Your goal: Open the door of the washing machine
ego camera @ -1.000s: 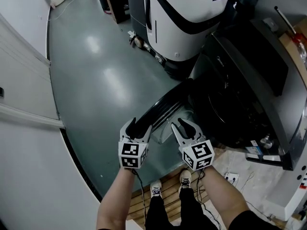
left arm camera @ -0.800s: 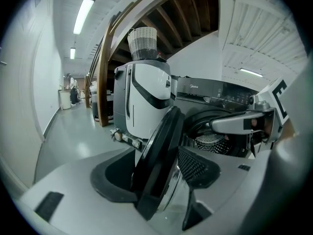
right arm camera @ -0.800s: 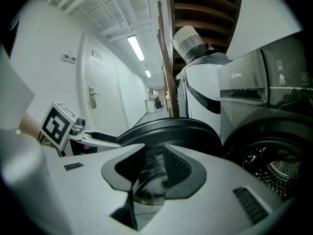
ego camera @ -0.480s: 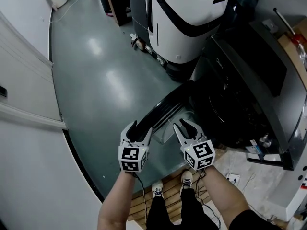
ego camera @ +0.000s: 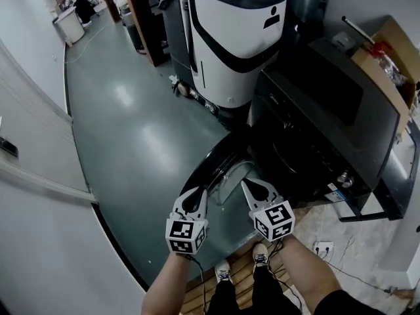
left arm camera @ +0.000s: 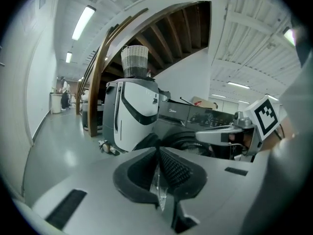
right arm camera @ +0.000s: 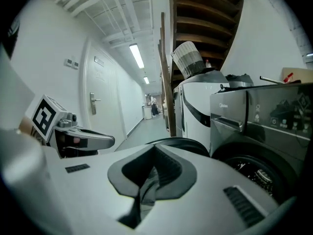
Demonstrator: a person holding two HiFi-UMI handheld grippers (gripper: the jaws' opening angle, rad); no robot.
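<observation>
Left gripper [ego camera: 196,192]: jaws closing, almost met, nothing between them. Right gripper [ego camera: 253,185]: jaws together, empty. Both held side by side, apart, pointing forward and slightly down, a marker cube [ego camera: 186,235] at each wrist end. Left forearm [ego camera: 164,287], right forearm [ego camera: 298,274]: bare, extended, roughly parallel

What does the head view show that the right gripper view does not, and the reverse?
Head view only: the person's pale laced shoes and a white power strip on the floor. Right gripper view only: a white room door with a metal handle and a pale ribbed basket. Both: the dark grey washing machine, its round black door open, and the white-and-black cabinet.
</observation>
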